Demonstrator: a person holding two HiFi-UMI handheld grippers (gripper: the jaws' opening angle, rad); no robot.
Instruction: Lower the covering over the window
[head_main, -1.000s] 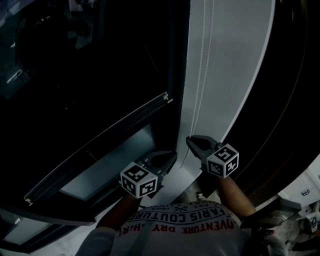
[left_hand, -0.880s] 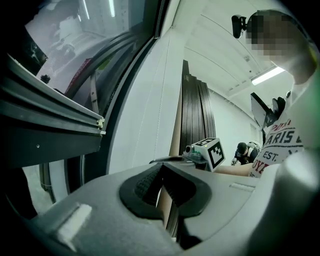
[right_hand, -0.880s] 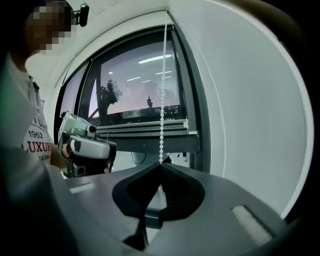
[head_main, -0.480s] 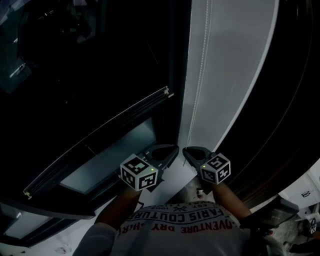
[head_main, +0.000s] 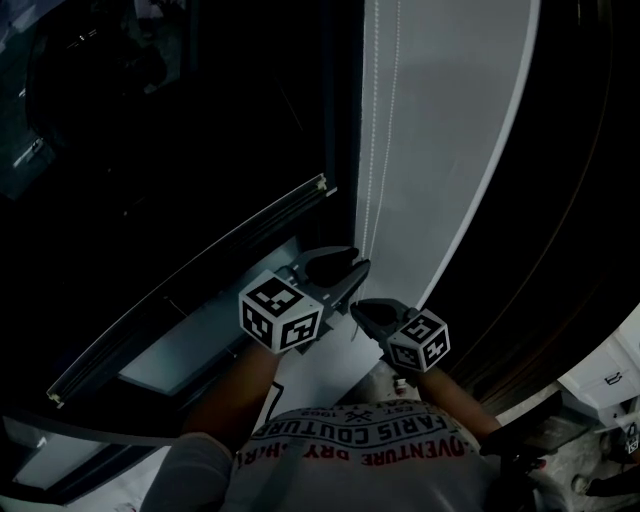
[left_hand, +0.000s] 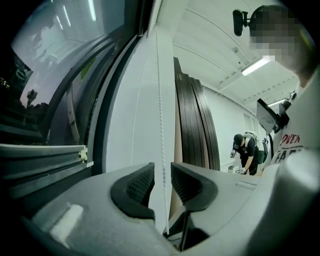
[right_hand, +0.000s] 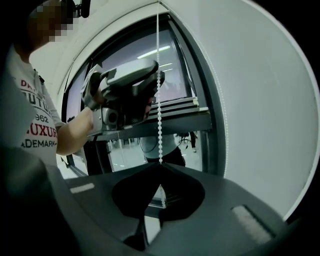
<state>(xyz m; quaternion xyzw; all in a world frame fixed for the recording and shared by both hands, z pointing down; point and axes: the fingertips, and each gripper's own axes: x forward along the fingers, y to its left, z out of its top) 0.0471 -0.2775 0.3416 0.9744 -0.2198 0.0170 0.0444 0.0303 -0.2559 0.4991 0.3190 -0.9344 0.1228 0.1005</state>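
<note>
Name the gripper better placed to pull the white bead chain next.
Left, probably: the left gripper, higher up, has just opened its jaws around the white bead chain; the right gripper, shut on it, sits lower.

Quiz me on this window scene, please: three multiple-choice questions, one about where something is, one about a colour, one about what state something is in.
1. Where does the bead chain run at the left claw?
A. Between its jaws.
B. Wrapped round its outside.
C. Nowhere near it.

2. What colour is the bead chain?
A. Red.
B. White.
C. Green.

3. What is the right claw doing?
A. Gaping wide, empty.
B. Out of sight.
C. Shut on the bead chain.

Answers:
1 A: the left gripper view shows the chain hanging in the gap between the parted jaws, which have just been opening.
2 B: it shows white in both gripper views.
3 C: in the right gripper view the jaw tips meet on the chain.
</note>
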